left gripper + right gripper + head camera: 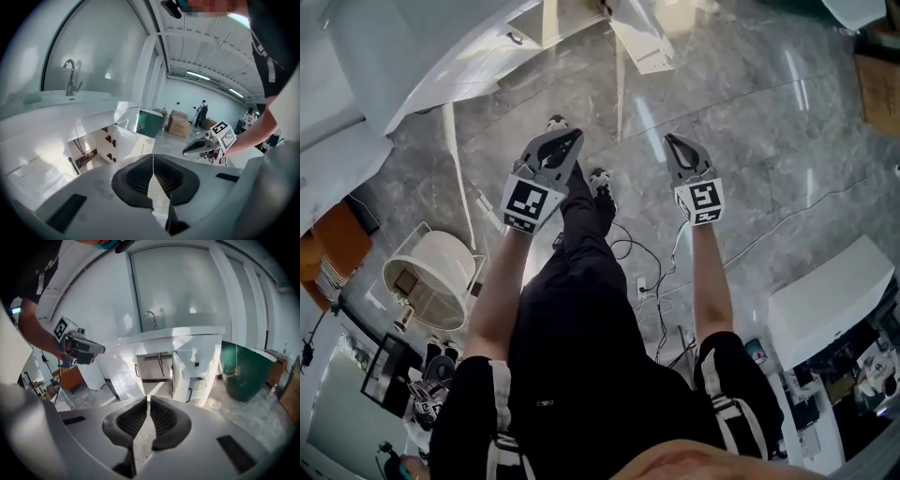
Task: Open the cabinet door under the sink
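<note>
The cabinet door and sink counter are plain white, the floor grey with pale marble veining. A bin is dark green. The left gripper and right gripper are light grey with black ribbed pads, their cubes patterned in black-and-white squares. The person's trousers are black.

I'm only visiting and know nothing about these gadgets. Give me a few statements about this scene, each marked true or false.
1. The left gripper and the right gripper are both shut, with nothing between the jaws. True.
2. A cabinet door under the sink stands open, and a pipe shows inside. True.
3. The right gripper clamps the door's handle. False: it is held in the air, apart from the door.
4. A red bin stands beside the sink. False: the bin is green.
</note>
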A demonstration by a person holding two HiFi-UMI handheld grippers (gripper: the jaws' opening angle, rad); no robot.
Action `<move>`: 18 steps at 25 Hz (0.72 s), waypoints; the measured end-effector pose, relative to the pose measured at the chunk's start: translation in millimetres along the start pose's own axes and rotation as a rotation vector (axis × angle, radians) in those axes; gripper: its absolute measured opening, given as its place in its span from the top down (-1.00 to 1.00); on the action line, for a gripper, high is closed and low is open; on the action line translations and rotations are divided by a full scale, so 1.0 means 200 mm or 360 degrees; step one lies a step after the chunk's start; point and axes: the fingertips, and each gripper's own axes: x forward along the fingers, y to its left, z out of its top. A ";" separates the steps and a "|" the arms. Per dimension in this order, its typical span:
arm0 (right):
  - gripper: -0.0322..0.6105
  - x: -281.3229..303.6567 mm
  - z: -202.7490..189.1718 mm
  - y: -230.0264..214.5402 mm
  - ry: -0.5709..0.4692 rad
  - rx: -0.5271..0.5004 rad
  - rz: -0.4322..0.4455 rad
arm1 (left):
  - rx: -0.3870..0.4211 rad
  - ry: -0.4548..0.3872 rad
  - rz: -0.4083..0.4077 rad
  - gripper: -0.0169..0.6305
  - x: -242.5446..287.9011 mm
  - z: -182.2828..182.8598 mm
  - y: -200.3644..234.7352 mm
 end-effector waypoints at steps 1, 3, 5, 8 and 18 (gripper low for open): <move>0.66 -0.04 0.06 0.05 -0.0026 0.0001 0.0006 | -0.0002 0.0006 0.0002 0.90 -0.02 0.00 -0.03; 0.66 -0.12 0.18 0.15 -0.0059 0.0000 0.0012 | -0.0006 0.0012 0.0008 0.90 -0.09 0.03 -0.09; 0.66 -0.19 0.27 0.25 -0.0066 -0.0009 0.0010 | -0.0012 0.0013 0.0008 0.90 -0.16 0.07 -0.17; 0.66 -0.30 0.40 0.33 -0.0088 -0.0028 0.0019 | -0.0056 -0.0045 -0.0002 0.90 -0.22 0.17 -0.27; 0.66 -0.54 0.66 0.45 -0.0117 -0.0213 0.0062 | -0.0040 -0.0172 -0.0122 0.90 -0.34 0.41 -0.56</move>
